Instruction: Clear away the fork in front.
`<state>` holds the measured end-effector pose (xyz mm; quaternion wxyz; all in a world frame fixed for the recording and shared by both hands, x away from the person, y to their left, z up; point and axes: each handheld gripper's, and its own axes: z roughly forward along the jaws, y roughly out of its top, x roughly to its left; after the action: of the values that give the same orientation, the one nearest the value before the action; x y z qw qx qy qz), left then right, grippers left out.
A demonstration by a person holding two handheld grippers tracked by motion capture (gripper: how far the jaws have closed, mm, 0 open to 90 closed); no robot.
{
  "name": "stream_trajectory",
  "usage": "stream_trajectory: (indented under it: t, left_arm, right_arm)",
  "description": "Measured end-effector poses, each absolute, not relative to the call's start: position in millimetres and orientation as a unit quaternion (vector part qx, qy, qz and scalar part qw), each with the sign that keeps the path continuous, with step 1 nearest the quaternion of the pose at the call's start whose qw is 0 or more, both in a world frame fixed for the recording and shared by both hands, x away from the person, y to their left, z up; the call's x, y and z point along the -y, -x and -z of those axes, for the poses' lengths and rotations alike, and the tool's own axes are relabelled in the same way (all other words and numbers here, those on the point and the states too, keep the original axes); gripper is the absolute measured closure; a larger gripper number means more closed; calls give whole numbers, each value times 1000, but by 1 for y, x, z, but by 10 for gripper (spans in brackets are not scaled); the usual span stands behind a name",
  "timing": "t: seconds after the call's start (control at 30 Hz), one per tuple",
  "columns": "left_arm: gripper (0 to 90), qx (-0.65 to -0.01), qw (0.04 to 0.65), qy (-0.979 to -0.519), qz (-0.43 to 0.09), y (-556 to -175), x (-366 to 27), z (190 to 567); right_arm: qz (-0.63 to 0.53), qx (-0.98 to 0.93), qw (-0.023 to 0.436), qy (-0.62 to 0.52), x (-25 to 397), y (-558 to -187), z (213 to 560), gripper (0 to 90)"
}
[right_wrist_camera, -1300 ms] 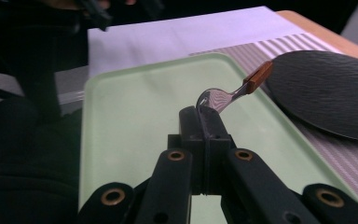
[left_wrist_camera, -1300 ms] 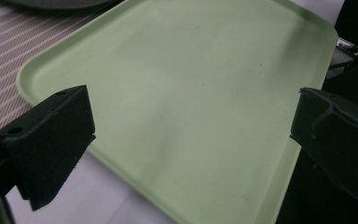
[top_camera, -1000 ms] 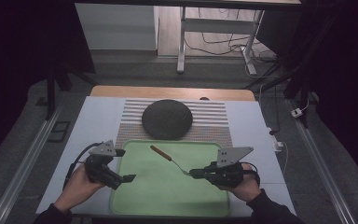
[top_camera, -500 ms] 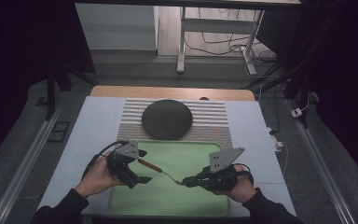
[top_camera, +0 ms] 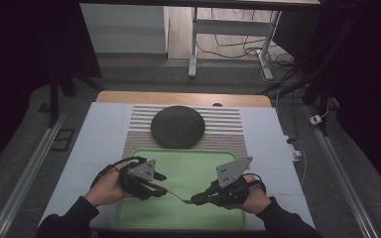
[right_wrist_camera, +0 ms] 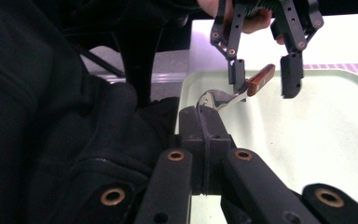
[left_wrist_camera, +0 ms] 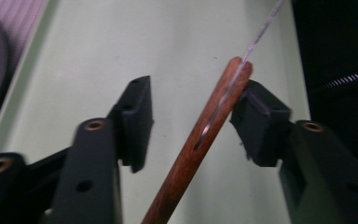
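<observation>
A utensil with a brown wooden handle (left_wrist_camera: 200,144) and a thin metal stem (top_camera: 176,195) hangs over the green tray (top_camera: 198,166). My right gripper (top_camera: 196,200) is shut on its curved metal end (right_wrist_camera: 214,99); in the right gripper view the jaws (right_wrist_camera: 205,121) are pressed together. My left gripper (top_camera: 159,185) is open with the handle between its jaws. In the left gripper view the left gripper (left_wrist_camera: 193,107) has the handle resting against the right-hand pad (left_wrist_camera: 256,109), apart from the other pad. The right gripper view shows the left gripper (right_wrist_camera: 263,77) straddling the handle (right_wrist_camera: 261,79).
A dark round disc (top_camera: 177,126) lies on a striped mat (top_camera: 228,124) just beyond the tray. The white tabletop (top_camera: 101,134) flanks both. A dark sleeve (right_wrist_camera: 51,116) fills the left of the right gripper view. Metal rails (top_camera: 34,163) run beside the table.
The left gripper has swung in from the tray's left edge to the wooden handle, jaws open around it. The right gripper has moved left with the utensil's metal end.
</observation>
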<state>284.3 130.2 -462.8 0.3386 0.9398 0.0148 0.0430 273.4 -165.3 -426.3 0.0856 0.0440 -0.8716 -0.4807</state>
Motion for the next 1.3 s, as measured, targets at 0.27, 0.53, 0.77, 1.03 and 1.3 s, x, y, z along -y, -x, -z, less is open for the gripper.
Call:
stream_trajectory:
  t: [0.27,0.53,0.77,1.03,1.3]
  left_arm:
    - [716,32,323,-945,-35,-278,-123,465]
    - [795,65,308,-949,-13,-273,-120,465]
    - [796,7,301,-953,9,-279,-121,464]
    - [796,-90,276,-957,20,-283,-127,468]
    - [796,-162,261,-951,21,-280,-135,469]
  right_arm:
    - [466,877,102,-53,165,-275,428,900]
    - [473,875,100,-41,170,-281,430,855]
    - [484,873,52,14,180,-292,433,710]
    - [475,875,-10,90,191,-292,434,568]
    - [454,870,-66,180,206,-285,436,372]
